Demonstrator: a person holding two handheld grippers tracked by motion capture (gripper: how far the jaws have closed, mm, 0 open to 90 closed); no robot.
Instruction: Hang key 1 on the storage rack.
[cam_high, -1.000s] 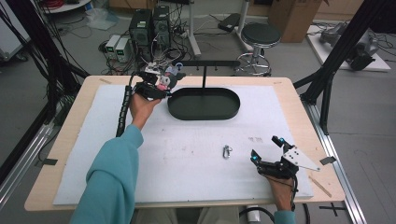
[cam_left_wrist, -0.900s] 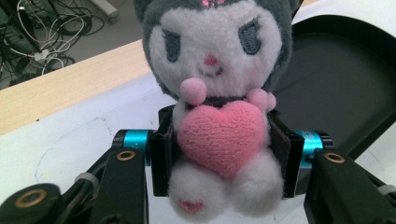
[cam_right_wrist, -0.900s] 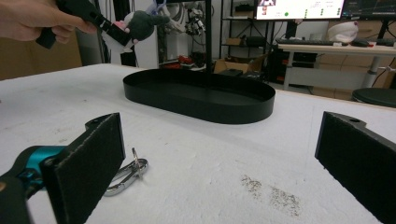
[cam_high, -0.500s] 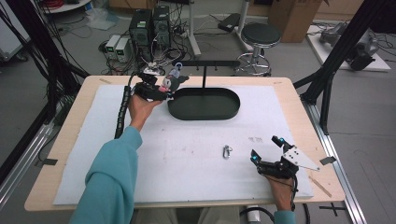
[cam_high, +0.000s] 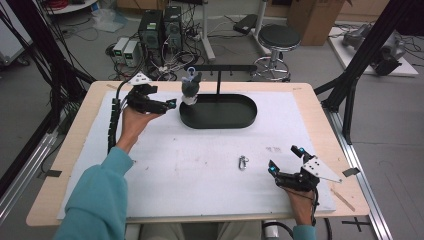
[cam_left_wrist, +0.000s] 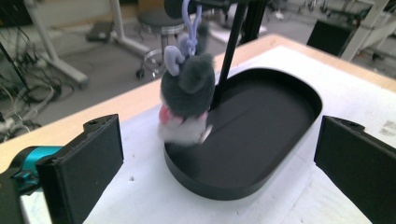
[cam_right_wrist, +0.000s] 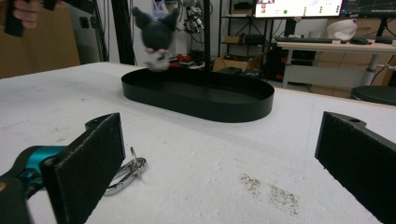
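A grey plush toy (cam_high: 190, 89) with a lilac loop hangs from the black stand's crossbar (cam_high: 220, 67), over the left end of the black oval tray (cam_high: 220, 122). It looks blurred in the left gripper view (cam_left_wrist: 189, 100) and the right gripper view (cam_right_wrist: 156, 35). My left gripper (cam_high: 167, 102) is open just left of the toy, with nothing between its jaws (cam_left_wrist: 219, 158). My right gripper (cam_high: 283, 159) rests open near the table's front right. A silver carabiner (cam_high: 242, 162) lies on the white mat to its left, beside its left jaw (cam_right_wrist: 123, 177).
The stand's upright post (cam_left_wrist: 229, 56) rises from the tray's back edge. A white mat (cam_high: 200, 165) covers the wooden table. A cable chain (cam_high: 114, 122) trails from the left gripper. Computers, a stool (cam_high: 279, 37) and black frame legs stand beyond the table.
My left gripper has let go of the plush toy and drawn back to the left. The toy now hangs from the crossbar. The right gripper has stayed put.
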